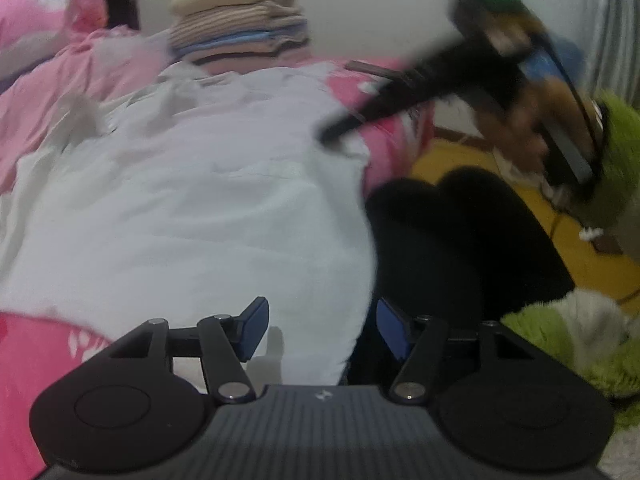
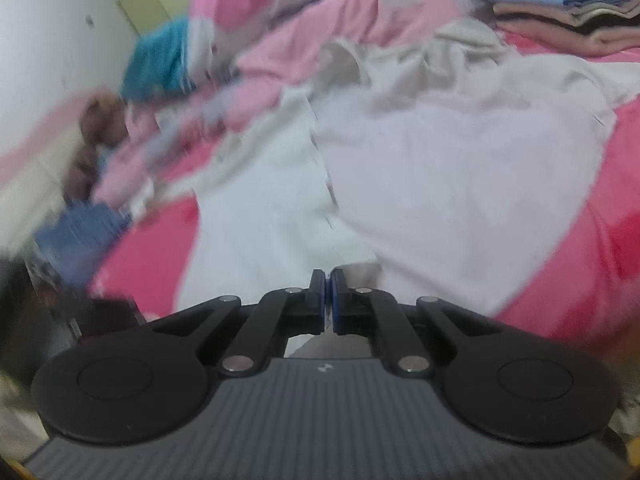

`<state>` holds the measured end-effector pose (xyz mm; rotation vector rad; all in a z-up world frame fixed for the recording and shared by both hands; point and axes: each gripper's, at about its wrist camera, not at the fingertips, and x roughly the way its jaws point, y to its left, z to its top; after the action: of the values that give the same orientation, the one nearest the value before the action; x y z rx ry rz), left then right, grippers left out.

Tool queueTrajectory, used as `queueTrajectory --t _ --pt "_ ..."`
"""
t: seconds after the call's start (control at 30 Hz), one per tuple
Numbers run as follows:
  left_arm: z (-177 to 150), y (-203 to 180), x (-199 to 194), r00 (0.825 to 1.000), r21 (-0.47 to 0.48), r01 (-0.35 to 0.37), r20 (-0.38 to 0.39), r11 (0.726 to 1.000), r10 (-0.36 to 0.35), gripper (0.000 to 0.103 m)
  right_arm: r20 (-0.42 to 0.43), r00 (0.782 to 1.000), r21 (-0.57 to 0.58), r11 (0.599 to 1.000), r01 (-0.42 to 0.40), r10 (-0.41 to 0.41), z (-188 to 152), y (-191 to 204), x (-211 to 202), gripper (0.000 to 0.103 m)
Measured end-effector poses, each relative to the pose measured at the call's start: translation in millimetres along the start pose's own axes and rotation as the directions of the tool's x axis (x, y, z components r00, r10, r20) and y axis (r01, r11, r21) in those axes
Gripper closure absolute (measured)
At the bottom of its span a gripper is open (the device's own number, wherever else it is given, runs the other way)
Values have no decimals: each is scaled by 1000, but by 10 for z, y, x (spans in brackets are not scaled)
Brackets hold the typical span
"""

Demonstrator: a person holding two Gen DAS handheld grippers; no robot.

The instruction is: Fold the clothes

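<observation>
Your left tool (image 1: 322, 330) stands with its blue pads well apart and nothing between them, positioned at the near edge of the white garment (image 1: 200, 208), whose hem hangs between the open fingers without being clamped. Your right tool (image 2: 328, 300) has its pads pressed together; a thin fold of the white garment may be caught there, but the blurred right wrist view does not settle it, so treat the grip as unconfirmed. The white garment lies spread across the pink bed cover (image 2: 580, 240), with one panel doubled over another along a lengthwise edge in the right wrist view, which suggests a fold is partly made; the collar end remains rumpled. A stack of folded clothes (image 1: 240, 24) sits at the far side of the bed, so that share of the clothes lies finished, while the white garment is judged to need further folds before it can join the stack. The left wrist view alone shows your right tool from outside, angled down with its tip at the garment's right edge, along with a dark-clothed knee (image 1: 460, 240) beside the bed and a green sleeve (image 1: 616, 152). The right wrist view alone shows the overlapped panel edge, a teal item (image 2: 160, 60) and a brown soft toy (image 2: 96, 128) at the bed's far left.
</observation>
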<state>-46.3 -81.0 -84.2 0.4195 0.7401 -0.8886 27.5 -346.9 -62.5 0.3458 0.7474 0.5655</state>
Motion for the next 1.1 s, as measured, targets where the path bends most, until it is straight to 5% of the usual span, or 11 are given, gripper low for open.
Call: queueTrajectory --t 0.3,0.53,0.7,0.8,0.9,0.93,0.97,1.1 --pt "-28 -12 45 995 -8 -97 0 995 97 46 26 999 87 996 -24 22 49 -189 179 101" --pt "87 162 119 992 -77 -129 -2 989 129 91 16 998 143 988 -65 64 108 -276 386 101" --pt "115 357 78 973 -177 -220 24 959 228 101 8 995 127 987 -97 97 284 -212 614 101" --pt "168 384 -112 900 -205 -389 125 898 418 102 46 992 127 984 -124 119 455 -154 653 101" --pt "167 208 -361 779 -134 -543 289 829 556 101 128 976 -13 985 -175 175 530 79 382 101" --pt "135 143 -342 773 -70 -568 296 820 561 101 154 968 -66 980 -188 196 551 162 282 101" --pt "84 93 -286 783 -15 -573 285 819 553 101 143 971 -102 979 -178 191 507 180 232 101" --pt "-109 17 -46 877 89 -470 158 878 453 101 -37 998 -21 999 -49 48 68 -205 403 101"
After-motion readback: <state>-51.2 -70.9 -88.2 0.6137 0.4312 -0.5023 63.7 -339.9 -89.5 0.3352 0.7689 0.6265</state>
